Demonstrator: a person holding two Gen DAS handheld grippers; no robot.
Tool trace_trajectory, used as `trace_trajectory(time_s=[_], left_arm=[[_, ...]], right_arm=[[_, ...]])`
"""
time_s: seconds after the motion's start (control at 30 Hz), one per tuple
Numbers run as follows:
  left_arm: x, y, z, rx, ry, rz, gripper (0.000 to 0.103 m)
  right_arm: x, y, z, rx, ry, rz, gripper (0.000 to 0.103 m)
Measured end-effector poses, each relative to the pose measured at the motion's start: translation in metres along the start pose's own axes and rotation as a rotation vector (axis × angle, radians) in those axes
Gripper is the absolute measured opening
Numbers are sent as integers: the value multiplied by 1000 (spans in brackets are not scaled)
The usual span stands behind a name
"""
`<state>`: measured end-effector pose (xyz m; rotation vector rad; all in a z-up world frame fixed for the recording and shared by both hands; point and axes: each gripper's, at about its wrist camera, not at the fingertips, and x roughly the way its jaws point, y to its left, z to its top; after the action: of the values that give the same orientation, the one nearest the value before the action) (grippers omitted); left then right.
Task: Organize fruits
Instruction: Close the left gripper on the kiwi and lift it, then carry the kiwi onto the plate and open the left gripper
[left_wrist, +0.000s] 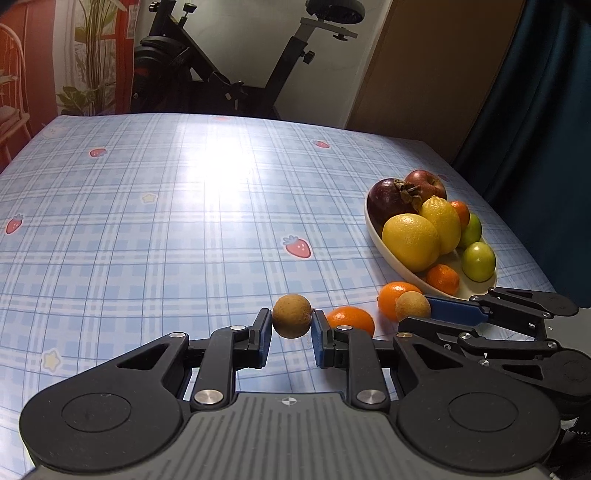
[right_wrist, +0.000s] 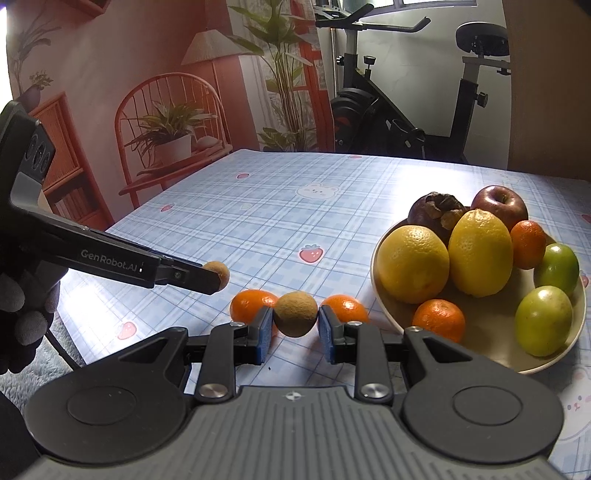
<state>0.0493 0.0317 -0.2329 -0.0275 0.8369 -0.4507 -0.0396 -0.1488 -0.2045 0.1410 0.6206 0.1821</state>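
Note:
My left gripper (left_wrist: 291, 326) is shut on a small brown round fruit (left_wrist: 291, 314), low over the checked tablecloth. The right wrist view shows that gripper (right_wrist: 216, 281) coming in from the left with its brown fruit (right_wrist: 218, 274) at the tips. My right gripper (right_wrist: 295, 325) is shut on a second brown fruit (right_wrist: 295, 312). Two tangerines (right_wrist: 253, 303) (right_wrist: 345, 307) lie on the cloth just behind it. A cream bowl (right_wrist: 491, 328) to the right holds two lemons, two tangerines, green fruits, an apple and a dark purple fruit.
A gloved hand (right_wrist: 22, 317) holds the left gripper at the table's left edge. An exercise bike (left_wrist: 229, 74) stands beyond the far edge of the table. A red chair with a potted plant (right_wrist: 173, 140) stands at the far left, and a dark curtain (left_wrist: 535, 129) hangs on the right.

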Motion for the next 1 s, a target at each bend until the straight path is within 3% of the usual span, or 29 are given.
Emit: trace_trajectory(time_s=[0.2,0.43,0.67,1.0], left_arm=[[-4,-21,21,66,-16,-50,24],[12,-72,40,174,-11,-150,24],[38,-113,52,231,48,-216,24],[65,-135,60,268,111,-232,24]], right_arm=[[-17,-13,7,-40,-57,-92,30],[-36,-52,8,33,-101,-197,30],[-43,-63,-9,51,-74,-226,30],[-46,-80,-17,105,-56,-238,30]])
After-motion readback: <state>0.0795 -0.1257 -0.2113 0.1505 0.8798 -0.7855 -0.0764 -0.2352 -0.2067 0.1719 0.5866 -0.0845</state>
